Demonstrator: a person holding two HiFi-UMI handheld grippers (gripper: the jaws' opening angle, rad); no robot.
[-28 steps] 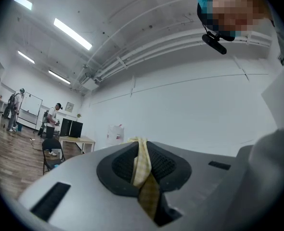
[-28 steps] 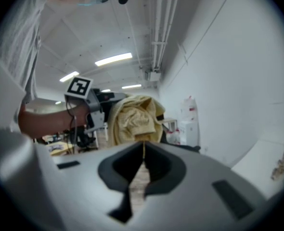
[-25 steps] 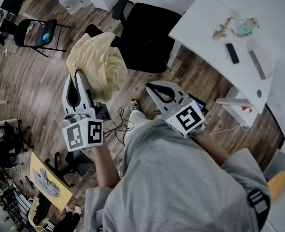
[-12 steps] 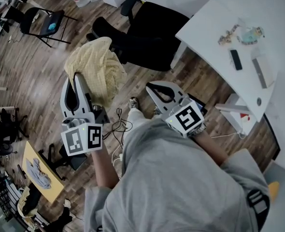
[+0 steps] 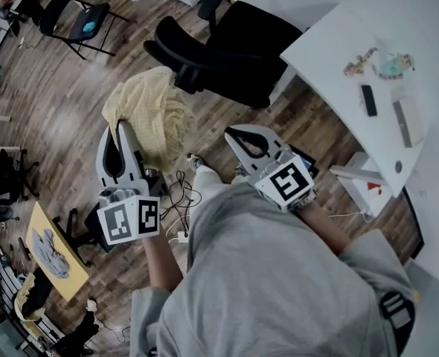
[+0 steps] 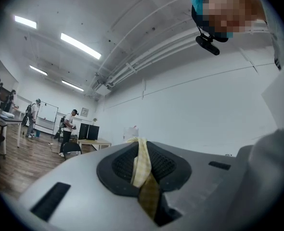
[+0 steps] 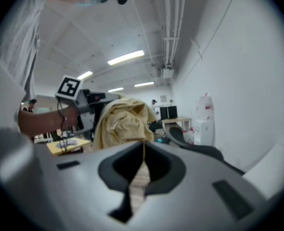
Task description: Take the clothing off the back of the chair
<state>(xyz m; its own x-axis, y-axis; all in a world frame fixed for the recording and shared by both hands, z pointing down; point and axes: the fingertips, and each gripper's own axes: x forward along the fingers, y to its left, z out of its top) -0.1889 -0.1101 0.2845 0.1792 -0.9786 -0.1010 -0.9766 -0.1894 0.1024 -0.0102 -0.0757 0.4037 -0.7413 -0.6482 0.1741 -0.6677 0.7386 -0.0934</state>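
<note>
The left gripper [image 5: 125,129] is narrow, its jaws pinched on a strip of the yellow checked garment [image 5: 151,110]. The rest of the garment hangs bunched from the gripper tip, off the chair and above the wood floor [image 5: 63,117]. The garment's upper right edge lies just beside an armrest of the black office chair [image 5: 234,47]; whether they touch cannot be told from the head view.

The right gripper [image 5: 233,132] is level with the left one and well apart from it. Its jaw tips meet with nothing between them; only floor shows through the cut-out behind the tips. In its own view the garment hangs ahead and to the left, and the chair's dark curved back is to the right.

Left of the garment, bare floor runs to a folding chair [image 5: 78,22] far off. Cables [image 5: 176,195] lie on the floor beneath, between the grippers. The corner of the white tabletop [image 5: 331,47] lies right of the office chair, beyond the right gripper.
</note>
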